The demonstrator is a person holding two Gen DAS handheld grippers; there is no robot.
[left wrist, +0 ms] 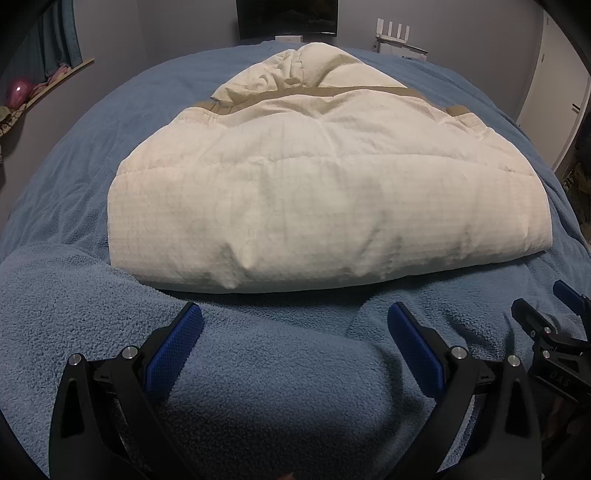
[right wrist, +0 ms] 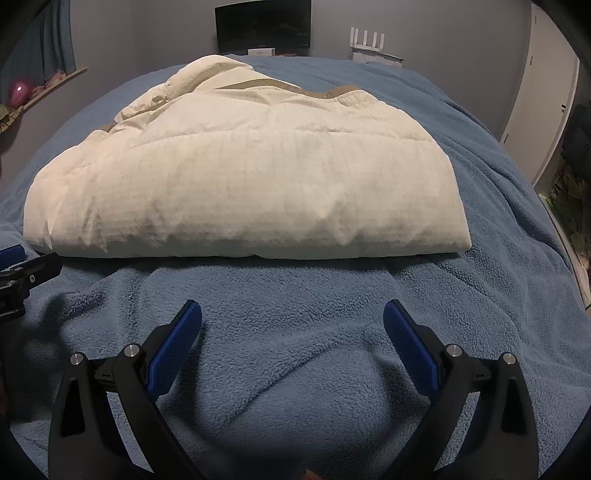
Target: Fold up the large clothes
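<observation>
A cream quilted puffer jacket (left wrist: 314, 192) with tan trim lies folded in a bundle on the blue fleece blanket (left wrist: 258, 369); its hood points to the far side. It also shows in the right wrist view (right wrist: 243, 184). My left gripper (left wrist: 295, 317) is open and empty, just short of the jacket's near edge. My right gripper (right wrist: 291, 314) is open and empty, also short of the near edge, towards the jacket's right half. The right gripper shows at the right edge of the left wrist view (left wrist: 554, 332).
The blue blanket (right wrist: 498, 258) covers the whole bed. A dark monitor (left wrist: 286, 16) and a white router (left wrist: 393, 29) stand beyond the far edge. A shelf with a pink ball (left wrist: 16, 90) is at far left. A white door (right wrist: 543, 103) is at right.
</observation>
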